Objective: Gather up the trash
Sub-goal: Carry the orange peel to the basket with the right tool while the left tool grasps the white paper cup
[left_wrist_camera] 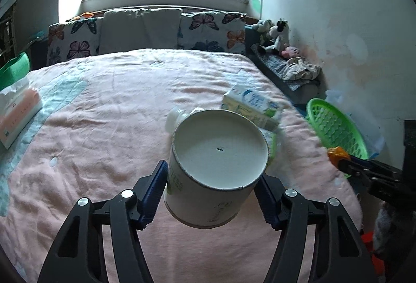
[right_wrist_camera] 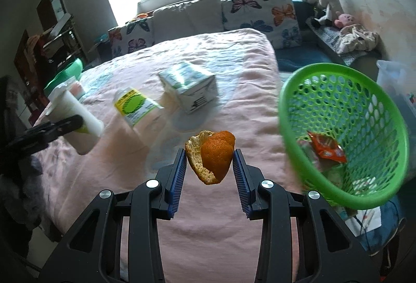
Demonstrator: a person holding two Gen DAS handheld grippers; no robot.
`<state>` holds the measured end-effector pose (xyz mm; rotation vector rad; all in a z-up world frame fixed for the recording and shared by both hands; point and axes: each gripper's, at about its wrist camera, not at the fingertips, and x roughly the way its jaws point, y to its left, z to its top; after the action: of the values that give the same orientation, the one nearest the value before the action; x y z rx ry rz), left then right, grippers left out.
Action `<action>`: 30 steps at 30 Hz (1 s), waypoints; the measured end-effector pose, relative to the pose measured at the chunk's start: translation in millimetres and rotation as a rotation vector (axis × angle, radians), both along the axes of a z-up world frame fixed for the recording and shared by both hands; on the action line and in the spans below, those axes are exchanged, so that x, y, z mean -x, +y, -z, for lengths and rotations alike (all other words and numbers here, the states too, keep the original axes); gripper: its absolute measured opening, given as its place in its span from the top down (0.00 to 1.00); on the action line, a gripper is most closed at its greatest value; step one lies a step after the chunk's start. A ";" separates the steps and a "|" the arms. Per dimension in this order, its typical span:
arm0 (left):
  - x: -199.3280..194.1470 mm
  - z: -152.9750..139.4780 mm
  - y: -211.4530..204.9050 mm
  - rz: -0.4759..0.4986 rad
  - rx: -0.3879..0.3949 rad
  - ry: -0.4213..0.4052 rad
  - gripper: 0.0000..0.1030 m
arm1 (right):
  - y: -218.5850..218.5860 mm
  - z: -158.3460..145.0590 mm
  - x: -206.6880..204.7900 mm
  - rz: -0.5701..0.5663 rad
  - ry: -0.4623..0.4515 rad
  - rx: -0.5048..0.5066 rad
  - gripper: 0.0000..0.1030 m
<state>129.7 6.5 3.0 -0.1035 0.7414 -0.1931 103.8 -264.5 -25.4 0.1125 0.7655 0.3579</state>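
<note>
Left gripper clamps paper cup, base toward camera, above pink bedspread. Right gripper pinches orange peel, green basket just right. Bottle, carton blurred beyond.

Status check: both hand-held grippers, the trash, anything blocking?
Left hand-held gripper clamps paper cup. Right hand-held gripper clamps orange peel. Green basket beside it, path open. Carton, bottle remain on bed.

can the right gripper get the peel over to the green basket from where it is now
Probably yes. The right gripper is shut on the orange peel, lifted off the pink bedspread, and the green basket sits just to its right, its open mouth tilted toward it, with nothing between them.
</note>
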 end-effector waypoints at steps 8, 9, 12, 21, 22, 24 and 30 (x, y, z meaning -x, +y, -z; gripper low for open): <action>-7.1 -19.7 -42.4 0.084 0.017 -0.023 0.40 | -36.9 1.8 -6.7 0.072 -0.001 0.009 0.63; -9.0 -21.0 -47.9 0.093 0.023 -0.021 0.40 | -43.0 2.6 -8.1 0.083 0.001 0.012 0.63; -16.7 -24.5 -65.4 0.122 0.032 -0.013 0.40 | -61.4 6.3 -14.0 0.114 0.012 0.017 0.63; -41.2 -31.9 -112.1 0.189 0.037 0.001 0.40 | -120.5 24.3 -31.6 0.214 0.065 0.025 0.63; -43.1 -32.7 -116.1 0.195 0.033 0.000 0.40 | -127.3 27.0 -34.1 0.224 0.072 0.024 0.63; -48.5 -35.0 -126.5 0.210 0.027 -0.002 0.40 | -139.7 32.6 -39.0 0.243 0.087 0.018 0.63; -62.8 -39.7 -153.0 0.248 0.022 0.002 0.40 | -160.8 43.8 -49.5 0.278 0.116 -0.006 0.61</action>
<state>192.5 -146.6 42.7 -0.0325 0.7538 -0.4375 153.3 -425.4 -69.2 0.2438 0.8515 0.0900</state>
